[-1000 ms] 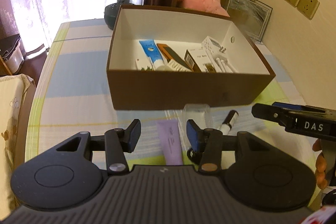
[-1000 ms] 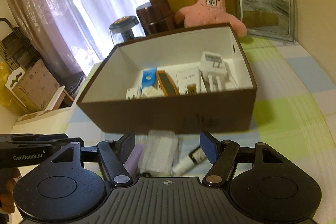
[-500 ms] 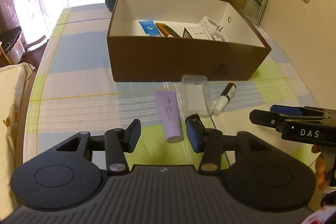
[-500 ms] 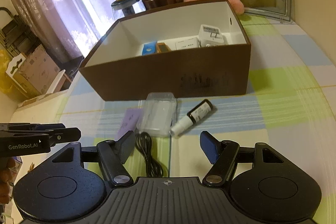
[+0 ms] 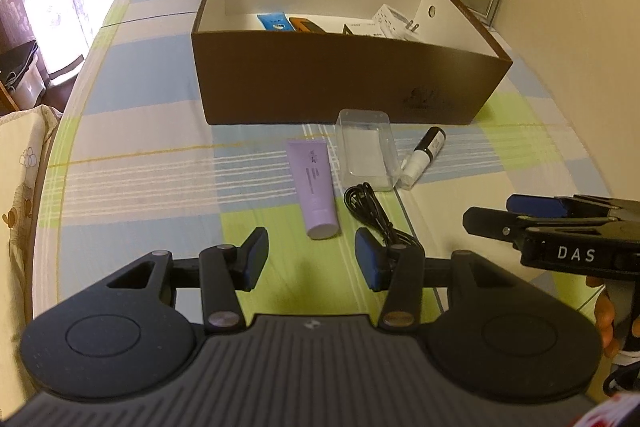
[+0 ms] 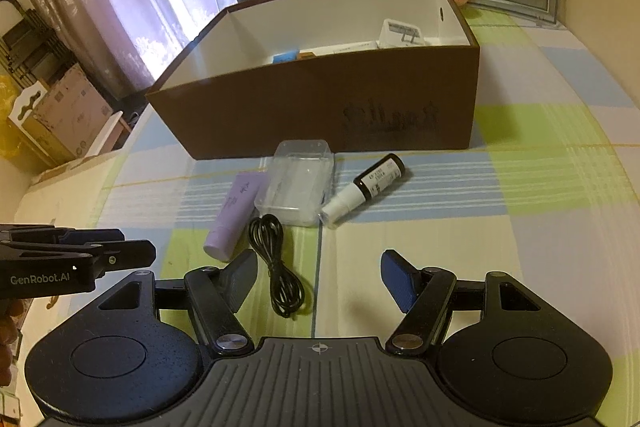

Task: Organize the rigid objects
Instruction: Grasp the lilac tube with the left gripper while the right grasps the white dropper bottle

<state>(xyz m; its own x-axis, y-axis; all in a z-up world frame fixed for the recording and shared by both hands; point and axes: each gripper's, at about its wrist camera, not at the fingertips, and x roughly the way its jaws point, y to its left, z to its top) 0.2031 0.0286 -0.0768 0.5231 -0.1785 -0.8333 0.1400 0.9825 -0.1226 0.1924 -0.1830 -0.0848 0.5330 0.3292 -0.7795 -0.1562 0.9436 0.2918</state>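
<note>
Both my claws hang empty over the checked tablecloth [image 5: 140, 163], short of the row of loose things in front of the brown box [image 5: 344, 83]. My left gripper [image 5: 308, 259] has its jaws parted with nothing between them, and my right gripper [image 6: 320, 277] stands wider, likewise bare. On the cloth lie a lilac tube [image 5: 314, 183], a clear plastic case [image 5: 366, 155] just beside it, a small black bottle with a white spray cap [image 6: 366, 189] touching the case's corner, and a coiled black cable [image 6: 276, 267] nearest me. The box already holds a blue tube [image 5: 274, 22], a white plug adapter [image 5: 396, 23] and some small cartons, so I judge I am between picks, lining up for the next item. The lilac tube sits almost straight ahead of my left claw, cap end toward me; the spray bottle lies ahead of my right, tilted across its line. The next move, as I read it, calls for lowering a claw so its pads straddle one item across its narrow width, closing, then lifting over the box's near wall. The cable is slack and may drag; the round bottle may roll.
</note>
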